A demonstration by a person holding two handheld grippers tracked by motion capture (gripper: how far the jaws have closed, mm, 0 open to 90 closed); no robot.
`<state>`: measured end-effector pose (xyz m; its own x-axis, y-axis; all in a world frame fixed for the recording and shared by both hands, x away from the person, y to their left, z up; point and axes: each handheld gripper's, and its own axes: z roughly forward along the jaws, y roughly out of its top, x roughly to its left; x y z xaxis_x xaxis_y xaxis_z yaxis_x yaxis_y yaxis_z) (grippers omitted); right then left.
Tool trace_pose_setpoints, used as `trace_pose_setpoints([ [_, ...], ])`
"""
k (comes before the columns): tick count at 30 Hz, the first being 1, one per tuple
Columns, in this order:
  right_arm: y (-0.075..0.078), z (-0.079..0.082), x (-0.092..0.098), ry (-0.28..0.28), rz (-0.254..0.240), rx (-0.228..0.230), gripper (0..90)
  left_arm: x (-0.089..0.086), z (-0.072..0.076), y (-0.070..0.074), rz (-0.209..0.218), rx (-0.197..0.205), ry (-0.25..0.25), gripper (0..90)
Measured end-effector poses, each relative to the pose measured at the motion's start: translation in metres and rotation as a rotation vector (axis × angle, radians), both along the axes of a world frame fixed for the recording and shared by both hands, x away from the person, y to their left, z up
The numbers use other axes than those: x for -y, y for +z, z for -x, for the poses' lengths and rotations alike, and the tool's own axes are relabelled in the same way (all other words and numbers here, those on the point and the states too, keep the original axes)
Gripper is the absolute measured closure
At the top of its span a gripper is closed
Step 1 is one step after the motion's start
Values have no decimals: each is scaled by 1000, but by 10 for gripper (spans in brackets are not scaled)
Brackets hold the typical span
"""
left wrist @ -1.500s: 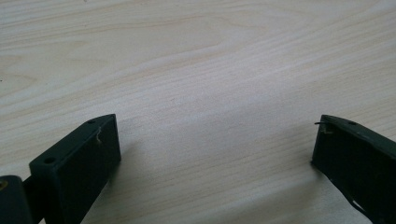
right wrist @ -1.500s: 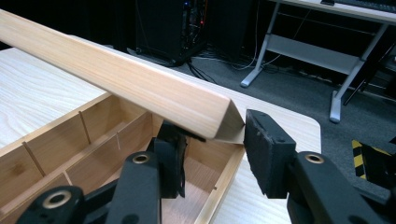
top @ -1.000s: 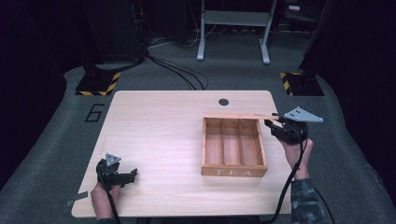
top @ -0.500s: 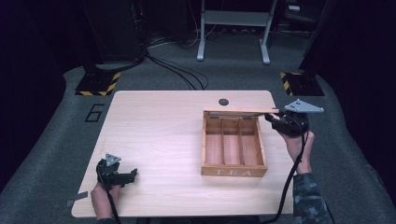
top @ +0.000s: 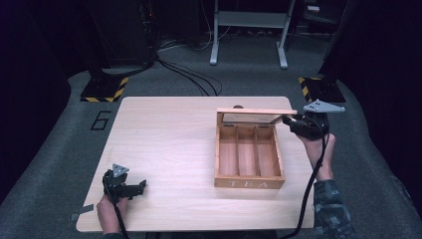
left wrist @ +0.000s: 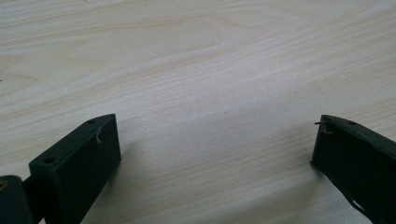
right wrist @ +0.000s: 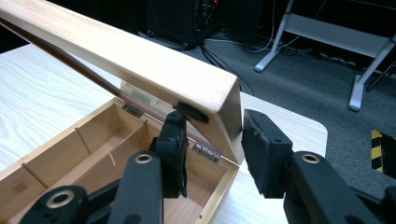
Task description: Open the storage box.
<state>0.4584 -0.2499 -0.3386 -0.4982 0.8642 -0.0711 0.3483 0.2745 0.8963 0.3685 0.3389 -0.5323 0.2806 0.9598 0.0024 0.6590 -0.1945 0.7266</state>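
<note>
A wooden tea box (top: 249, 182) with three bare compartments stands on the right half of the table. Its hinged lid (top: 256, 111) is tilted up from the far edge. My right gripper (top: 287, 119) is shut on the lid's right corner, held up beside the box. In the right gripper view the lid (right wrist: 140, 65) slants over the box (right wrist: 56, 158), its corner pinched between the pads of the right gripper (right wrist: 212, 140). My left gripper (top: 142, 186) rests near the table's front left, open; its view shows only bare wood between the jaws of the left gripper (left wrist: 215, 154).
The light wooden table (top: 164, 144) has a small dark round spot (top: 238, 106) at its far edge behind the lid. On the floor beyond lie cables (top: 189, 74), striped bases (top: 104, 89) and a metal stand (top: 249, 30).
The right hand has risen with the lid, which has swung up from nearly flat to a steeper tilt. The left hand has stayed in place.
</note>
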Motion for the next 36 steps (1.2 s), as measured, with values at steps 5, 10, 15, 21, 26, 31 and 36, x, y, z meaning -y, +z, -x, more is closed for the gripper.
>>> trace_pose_setpoints([
  [5,3,-5,0,3,1,-7,609,0,0,0,0,0,1,8],
  [10,6,-9,1,5,-1,-14,610,0,0,0,-1,0,1,8],
  [15,8,-13,1,11,1,-23,611,0,0,0,0,0,0,8],
  [21,11,-19,3,14,-9,-32,611,0,0,0,0,0,1,8],
  [26,12,-21,2,12,-11,-40,612,0,0,0,-1,0,0,8],
  [31,13,-22,2,14,-7,-42,613,0,0,0,-1,0,0,8],
  [36,13,-22,2,13,-6,-43,613,0,0,0,-2,0,1,8],
])
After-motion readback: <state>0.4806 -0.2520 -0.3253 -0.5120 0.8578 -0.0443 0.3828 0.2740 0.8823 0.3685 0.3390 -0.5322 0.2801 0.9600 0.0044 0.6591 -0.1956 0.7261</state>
